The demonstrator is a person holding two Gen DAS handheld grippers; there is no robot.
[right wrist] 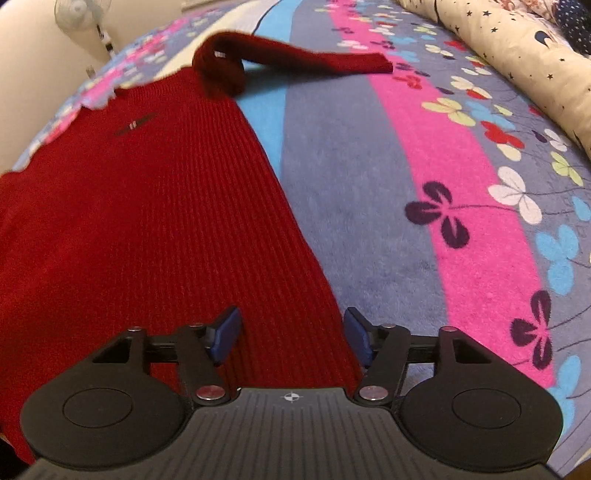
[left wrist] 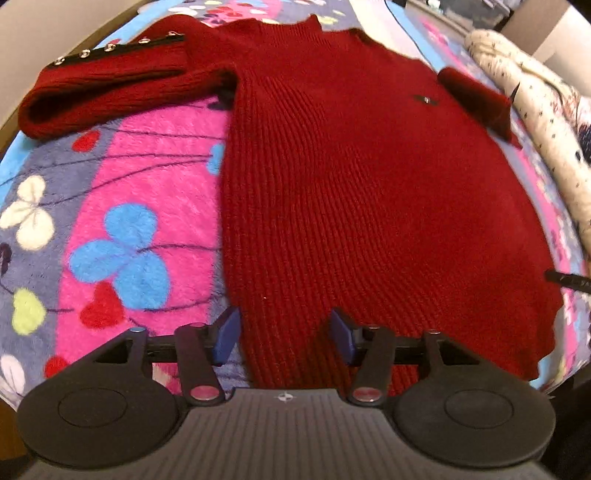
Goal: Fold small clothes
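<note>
A dark red ribbed knit sweater (left wrist: 351,184) lies flat on a flowered blanket, its neck at the far end. Its left sleeve (left wrist: 110,85), with metal buttons on the cuff, stretches out to the left. Its right sleeve (right wrist: 306,59) lies out to the right with a bunched fold at the shoulder. My left gripper (left wrist: 284,332) is open over the sweater's near left hem corner, its jaws on either side of the side edge. My right gripper (right wrist: 293,334) is open over the near right hem corner, also straddling the edge. It also shows in the right wrist view (right wrist: 147,221).
The blanket (right wrist: 443,184) has pink, blue and grey stripes with clover shapes and covers a bed. A cream star-printed quilt roll (right wrist: 517,48) lies along the right side. A white fan (right wrist: 85,14) stands at the far left by the wall.
</note>
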